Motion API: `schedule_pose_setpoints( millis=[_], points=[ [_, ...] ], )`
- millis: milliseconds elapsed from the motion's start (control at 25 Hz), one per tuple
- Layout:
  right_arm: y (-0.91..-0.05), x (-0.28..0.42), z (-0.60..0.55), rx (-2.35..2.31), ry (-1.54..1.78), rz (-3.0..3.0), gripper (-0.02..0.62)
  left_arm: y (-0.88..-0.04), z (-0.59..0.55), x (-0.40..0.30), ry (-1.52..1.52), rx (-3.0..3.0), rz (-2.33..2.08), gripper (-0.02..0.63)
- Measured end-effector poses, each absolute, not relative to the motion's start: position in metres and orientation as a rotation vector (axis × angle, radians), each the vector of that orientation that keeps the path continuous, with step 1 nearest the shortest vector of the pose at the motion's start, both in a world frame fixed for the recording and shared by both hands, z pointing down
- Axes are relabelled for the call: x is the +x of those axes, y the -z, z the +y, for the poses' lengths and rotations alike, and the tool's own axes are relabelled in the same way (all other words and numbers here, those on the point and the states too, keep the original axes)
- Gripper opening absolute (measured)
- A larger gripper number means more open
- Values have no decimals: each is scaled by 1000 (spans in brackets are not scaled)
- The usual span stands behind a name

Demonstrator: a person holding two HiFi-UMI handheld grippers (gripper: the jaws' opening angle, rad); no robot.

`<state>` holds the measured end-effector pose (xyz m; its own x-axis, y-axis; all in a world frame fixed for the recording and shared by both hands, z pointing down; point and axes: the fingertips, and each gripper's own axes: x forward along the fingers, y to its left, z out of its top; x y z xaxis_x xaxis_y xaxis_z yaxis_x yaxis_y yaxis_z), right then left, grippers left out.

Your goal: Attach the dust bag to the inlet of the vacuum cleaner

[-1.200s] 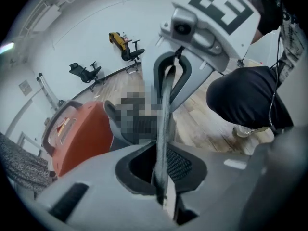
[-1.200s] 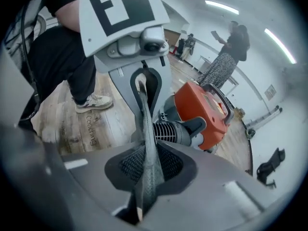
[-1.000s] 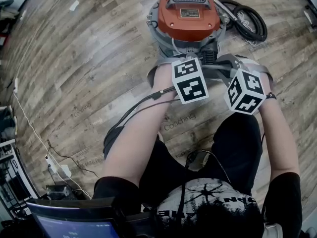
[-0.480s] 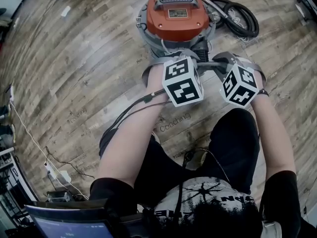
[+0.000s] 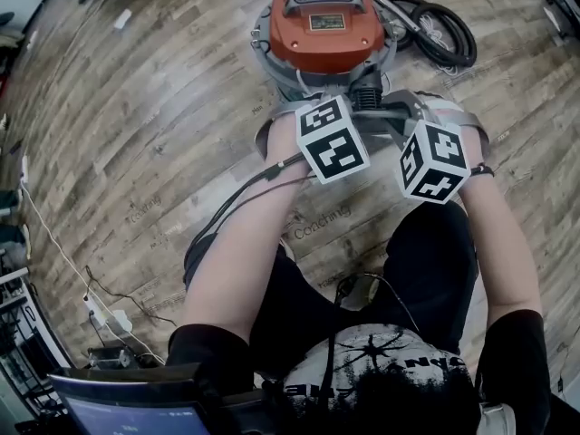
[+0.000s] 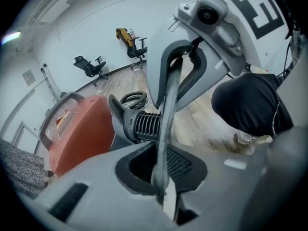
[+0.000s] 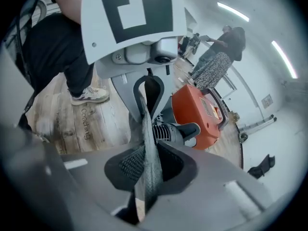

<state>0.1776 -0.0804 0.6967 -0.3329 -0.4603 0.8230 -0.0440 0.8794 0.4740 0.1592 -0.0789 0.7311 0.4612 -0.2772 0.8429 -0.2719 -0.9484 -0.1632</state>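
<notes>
Tongs first: left tongs [image 6: 161, 189] nipped narrow on grey cloth, right tongs [image 7: 143, 179] pinching the same strip. That's the dust bag [image 6: 168, 100], pulled taut between them. Just past the jaws, at twelve o'clock, sits the black ribbed inlet [image 6: 144, 126] on the orange vacuum cleaner [image 5: 326, 25], coiled hose [image 5: 444, 34] at two o'clock. Bag gripped and lined up, I'd say, but not on the inlet yet; the fitting remains.

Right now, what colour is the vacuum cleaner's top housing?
Orange-red; the vacuum cleaner shows best in the head view.
</notes>
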Motion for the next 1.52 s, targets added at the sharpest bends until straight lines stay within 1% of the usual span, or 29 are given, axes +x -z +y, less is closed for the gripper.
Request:
schedule_pose_setpoints(
  millis=[200, 400, 600, 880, 1120, 1320, 1400, 1520],
  points=[
    [-707, 195, -92, 481, 284, -1943, 49, -716, -87, 171, 1474, -2687, 532, 40],
    [-717, 202, -95, 498, 230, -1937, 46, -711, -89, 177, 1448, -2665, 524, 51],
    [-707, 200, -95, 443, 339, -1881, 46, -711, -91, 175, 1457, -2715, 533, 48],
    [-693, 179, -89, 363, 494, -1795, 51, -733, -87, 164, 1565, -2687, 520, 34],
    [-702, 200, -97, 485, 334, -1933, 49, -715, -92, 177, 1427, -2720, 519, 38],
    [-708, 210, -100, 513, 247, -1955, 49, -702, -92, 185, 1375, -2688, 483, 43],
    [-709, 210, -101, 497, 250, -1943, 49, -700, -91, 186, 1359, -2697, 477, 43],
    [-705, 207, -101, 439, 359, -1880, 49, -704, -91, 183, 1367, -2710, 488, 40]
  ],
)
